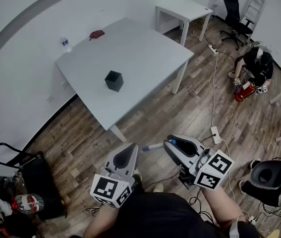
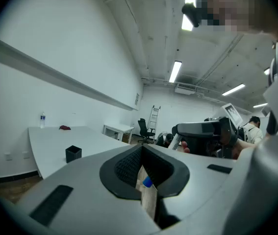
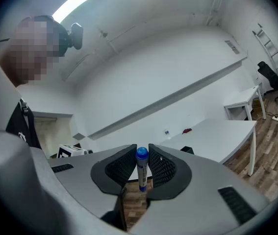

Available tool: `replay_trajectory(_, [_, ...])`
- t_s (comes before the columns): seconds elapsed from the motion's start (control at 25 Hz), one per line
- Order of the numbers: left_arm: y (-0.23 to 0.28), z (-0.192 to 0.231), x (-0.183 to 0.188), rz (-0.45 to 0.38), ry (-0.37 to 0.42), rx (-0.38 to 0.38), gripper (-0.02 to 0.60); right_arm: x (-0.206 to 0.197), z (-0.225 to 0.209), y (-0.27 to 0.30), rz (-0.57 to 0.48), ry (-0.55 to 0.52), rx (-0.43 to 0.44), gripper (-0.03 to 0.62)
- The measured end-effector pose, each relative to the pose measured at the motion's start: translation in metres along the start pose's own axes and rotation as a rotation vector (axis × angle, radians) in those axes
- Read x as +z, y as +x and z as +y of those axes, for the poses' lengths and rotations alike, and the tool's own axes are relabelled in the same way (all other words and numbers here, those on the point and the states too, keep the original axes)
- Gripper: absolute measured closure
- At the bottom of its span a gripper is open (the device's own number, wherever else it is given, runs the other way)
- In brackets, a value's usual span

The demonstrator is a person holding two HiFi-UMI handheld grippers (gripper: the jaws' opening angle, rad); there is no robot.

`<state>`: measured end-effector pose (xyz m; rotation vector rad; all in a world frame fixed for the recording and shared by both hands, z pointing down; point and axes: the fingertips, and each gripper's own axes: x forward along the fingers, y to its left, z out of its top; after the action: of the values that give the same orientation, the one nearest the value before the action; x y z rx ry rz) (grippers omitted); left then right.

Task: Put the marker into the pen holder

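The job has only begun. The marker (image 3: 141, 173) is already picked up: the right gripper (image 3: 141, 153) pinches it tight between its two jaws, with the blue cap sticking up on top. But the marker is not in the pen holder (image 1: 114, 80) yet. The holder stands alone on the grey table (image 1: 145, 48), and from above it looks like nothing is in it. The person stands on the wood floor, well away from the table, so both grippers are far from the holder. In the head view the marker (image 1: 152, 146) lies sideways in the right gripper (image 1: 172, 144), and its free end points at the tip of the left gripper (image 1: 132, 148), close to it but not touching. The left gripper (image 2: 141, 153) holds nothing. Its jaws meet at the tips, and only floor and a bit of the marker's blue end show past them. What is left, I think: walk to the table, hold the marker over the holder, and drop it in.
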<state>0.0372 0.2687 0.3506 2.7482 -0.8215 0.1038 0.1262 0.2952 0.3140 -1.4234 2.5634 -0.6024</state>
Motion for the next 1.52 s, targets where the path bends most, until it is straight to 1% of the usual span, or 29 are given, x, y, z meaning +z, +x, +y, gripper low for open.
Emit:
replay_trajectory(0.32, [0.035, 0.078, 0.023, 0.004, 0.020, 0.002, 0.577, 0.018, -0.028, 0.081, 0.013, 0.000, -0.019, 0.514])
replay_trajectory(0.72, [0.061, 0.169, 0.042, 0.004, 0.026, -0.034, 0.577, 0.034, -0.054, 0.178, 0.030, -0.034, -0.070, 0.514])
replay_trajectory(1.0, [0.072, 0.199, 0.045, 0.002, 0.028, -0.042, 0.577, 0.038, -0.075, 0.217, 0.052, -0.081, -0.093, 0.514])
replay_trajectory(1.16, [0.080, 0.213, 0.041, 0.005, 0.020, -0.028, 0.577, 0.040, -0.093, 0.241, 0.057, -0.112, -0.096, 0.514])
replay_trajectory(1.36, [0.102, 0.231, 0.039, 0.018, 0.012, 0.004, 0.577, 0.039, -0.134, 0.275, 0.086, -0.151, -0.099, 0.514])
replay_trajectory(1.52, [0.120, 0.251, 0.039, 0.026, 0.009, 0.047, 0.577, 0.036, -0.168, 0.309, 0.127, -0.201, -0.090, 0.514])
